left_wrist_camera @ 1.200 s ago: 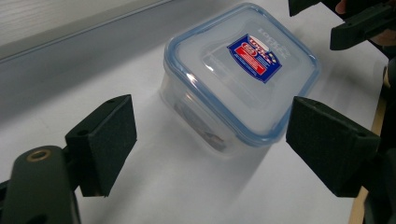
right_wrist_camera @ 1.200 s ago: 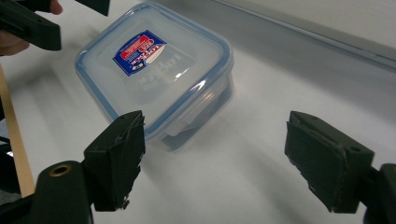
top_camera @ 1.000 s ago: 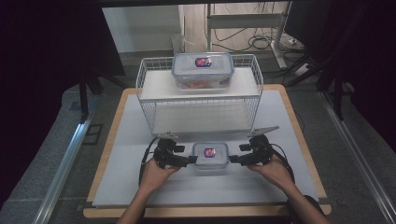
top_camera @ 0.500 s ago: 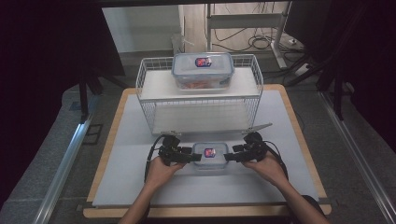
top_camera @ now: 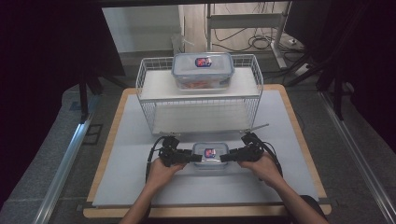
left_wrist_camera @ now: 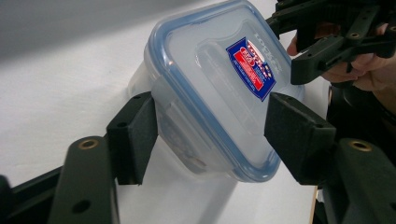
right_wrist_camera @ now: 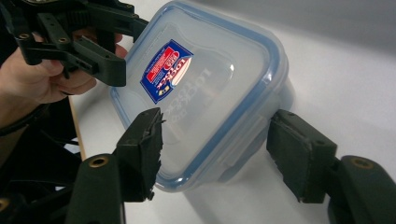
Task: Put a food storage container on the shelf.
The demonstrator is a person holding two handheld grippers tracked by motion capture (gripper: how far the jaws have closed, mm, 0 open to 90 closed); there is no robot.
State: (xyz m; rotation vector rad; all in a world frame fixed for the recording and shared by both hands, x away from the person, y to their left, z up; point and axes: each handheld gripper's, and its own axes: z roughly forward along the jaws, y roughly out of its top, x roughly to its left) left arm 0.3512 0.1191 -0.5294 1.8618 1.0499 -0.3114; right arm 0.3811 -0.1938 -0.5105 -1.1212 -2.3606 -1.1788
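Container (top_camera: 210, 155) on bench (top_camera: 121, 186), squarely between both grippers. Left gripper (top_camera: 195, 158) and right gripper (top_camera: 225, 158) equally near, facing each other along its long axis. Jaws of each have just been closing around its ends; contact unclear, so I cannot tell if either grips yet.

I count two lidded plastic boxes: a small box (top_camera: 210, 154) on the mat at about six o'clock, and a bigger box (top_camera: 202, 70) up at twelve o'clock. Each wears one red-and-blue label, so two labels. There is one white wire rack (top_camera: 144, 84), with two shelves. I hold two grippers, my left gripper (top_camera: 198, 158) at nine o'clock of the small box and my right gripper (top_camera: 224, 158) at its three o'clock, each with two black jaws. One white mat (top_camera: 130, 186) lies on one wooden board (top_camera: 95, 212).
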